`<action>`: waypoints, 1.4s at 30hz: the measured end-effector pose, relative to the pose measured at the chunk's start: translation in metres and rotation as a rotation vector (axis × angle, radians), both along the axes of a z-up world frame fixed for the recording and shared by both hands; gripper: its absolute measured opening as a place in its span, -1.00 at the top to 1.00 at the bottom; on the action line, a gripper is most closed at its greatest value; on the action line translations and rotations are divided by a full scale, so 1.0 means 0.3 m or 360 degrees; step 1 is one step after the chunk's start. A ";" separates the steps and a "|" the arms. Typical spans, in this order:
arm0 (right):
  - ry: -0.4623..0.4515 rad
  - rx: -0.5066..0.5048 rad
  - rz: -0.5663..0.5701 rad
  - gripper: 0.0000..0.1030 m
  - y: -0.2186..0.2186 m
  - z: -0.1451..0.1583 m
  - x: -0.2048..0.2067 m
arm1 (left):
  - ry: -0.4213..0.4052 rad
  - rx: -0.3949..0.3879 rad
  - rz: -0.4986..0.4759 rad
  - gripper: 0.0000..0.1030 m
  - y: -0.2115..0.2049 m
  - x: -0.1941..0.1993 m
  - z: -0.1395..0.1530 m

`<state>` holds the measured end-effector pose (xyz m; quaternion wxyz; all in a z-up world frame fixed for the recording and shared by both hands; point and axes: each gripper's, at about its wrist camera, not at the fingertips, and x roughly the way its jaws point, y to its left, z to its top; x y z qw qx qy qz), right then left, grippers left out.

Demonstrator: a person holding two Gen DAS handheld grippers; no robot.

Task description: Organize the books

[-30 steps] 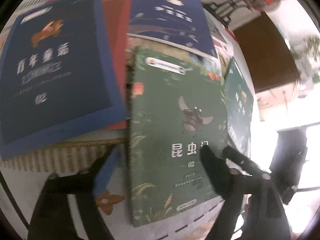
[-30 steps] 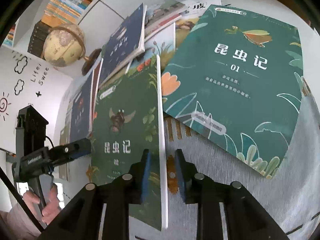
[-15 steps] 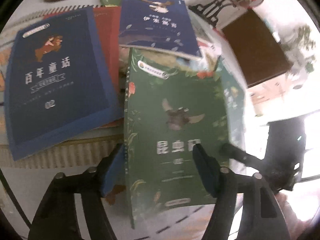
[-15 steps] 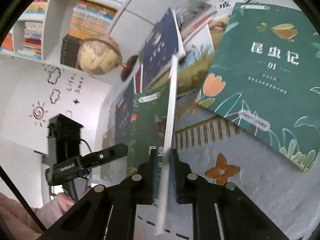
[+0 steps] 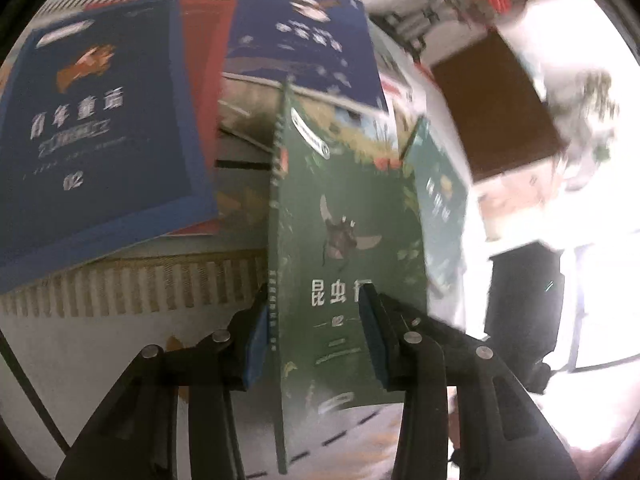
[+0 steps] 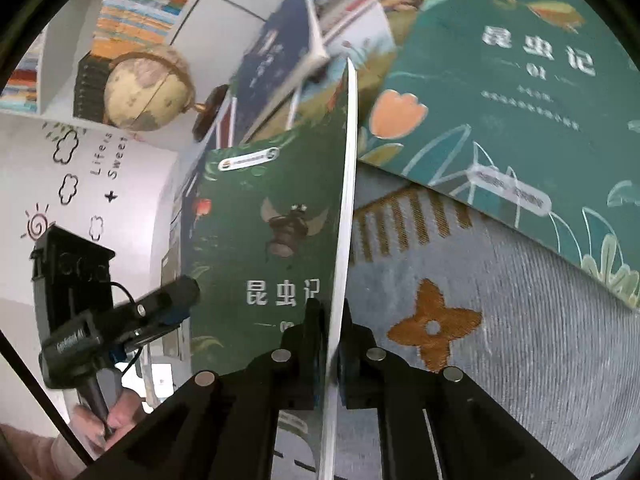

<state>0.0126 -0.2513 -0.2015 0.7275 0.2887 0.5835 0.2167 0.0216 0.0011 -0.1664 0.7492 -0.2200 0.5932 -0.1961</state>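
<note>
My right gripper is nearest, its two black fingers pressed together on the page edge of the dark green insect book, which stands tilted up on its side above the table. The white page block runs up the middle of the right wrist view.

My left gripper straddles the same green book from the spine side. Its blue-padded jaws are closing with the book between them: the left pad sits against the spine and the right pad lies over the front cover near the title.

Under the book is a grey woven tablecloth with an orange flower motif and a striped border.

Just beyond, a teal book marked 01 lies flat on the cloth. To the left lies a large dark blue book marked 02 over a red cover, with another blue book propped behind.

Farthest off, a globe stands before a white bookshelf filled with books. A wall bears doodled clouds and a sun.
</note>
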 end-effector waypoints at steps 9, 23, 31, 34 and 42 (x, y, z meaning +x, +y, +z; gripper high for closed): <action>-0.0115 -0.0170 0.0050 0.84 0.048 0.076 -0.017 | -0.0143 0.0503 -0.0172 0.56 -0.081 0.000 0.019; -0.0389 -0.0268 0.0156 0.84 0.202 0.320 -0.048 | -0.0282 0.0467 -0.0068 0.53 0.067 -0.015 0.183; -0.0448 -0.0211 0.0266 0.84 0.412 0.384 -0.029 | -0.0303 0.0471 0.0140 0.52 0.300 -0.053 0.235; -0.0441 -0.0184 0.0311 0.84 0.526 0.383 -0.024 | -0.0301 0.0495 0.0236 0.52 0.413 -0.081 0.241; -0.0421 -0.0098 0.0473 0.84 0.893 0.342 -0.035 | -0.0255 0.0568 0.0501 0.52 0.766 -0.169 0.228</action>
